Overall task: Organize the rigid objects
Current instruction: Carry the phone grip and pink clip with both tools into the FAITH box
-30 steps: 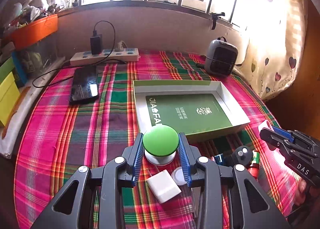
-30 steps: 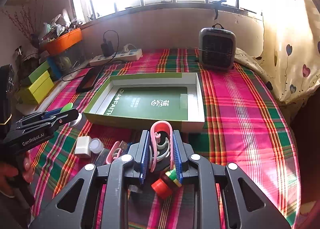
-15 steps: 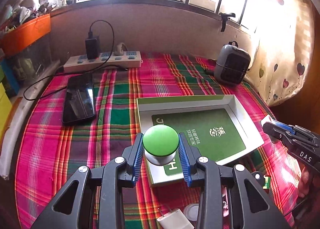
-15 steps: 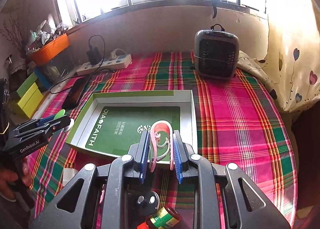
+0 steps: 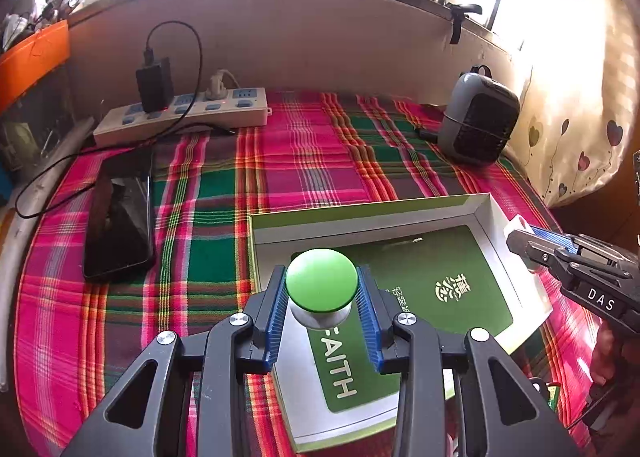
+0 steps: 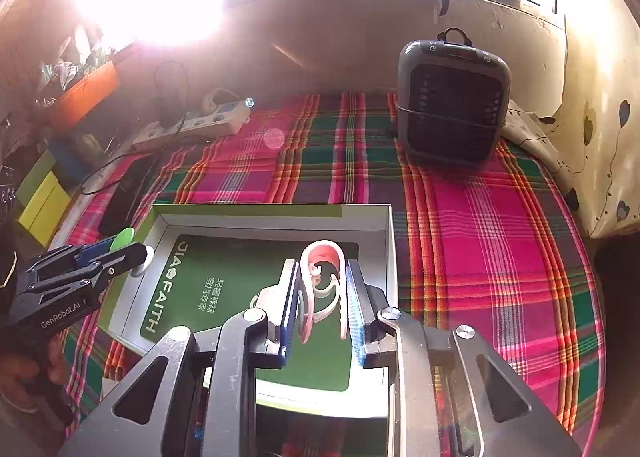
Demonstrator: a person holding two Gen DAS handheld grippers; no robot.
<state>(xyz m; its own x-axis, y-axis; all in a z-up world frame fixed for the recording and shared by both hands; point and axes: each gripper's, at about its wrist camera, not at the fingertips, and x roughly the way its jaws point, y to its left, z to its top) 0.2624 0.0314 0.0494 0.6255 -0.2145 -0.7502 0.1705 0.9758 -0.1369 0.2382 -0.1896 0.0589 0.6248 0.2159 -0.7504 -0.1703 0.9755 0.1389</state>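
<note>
My left gripper (image 5: 322,289) is shut on a green-topped round button (image 5: 322,283) with a white base and holds it above the left part of the open green-and-white box (image 5: 372,219). My right gripper (image 6: 322,283) is shut on a pink and white plastic clip (image 6: 323,281) and holds it above the right part of the same box (image 6: 272,213). The right gripper shows at the box's right edge in the left wrist view (image 5: 520,235). The left gripper with the green button shows at the box's left edge in the right wrist view (image 6: 128,249).
A black phone (image 5: 118,225) lies left of the box on the plaid cloth. A white power strip (image 5: 180,113) with a charger sits at the back. A grey heater (image 6: 452,105) stands at the back right. Orange and yellow bins (image 6: 44,197) line the left side.
Both grippers have lifted their objects off the table's front area and carried them forward over the box. The loose items in front have dropped out of view.
</note>
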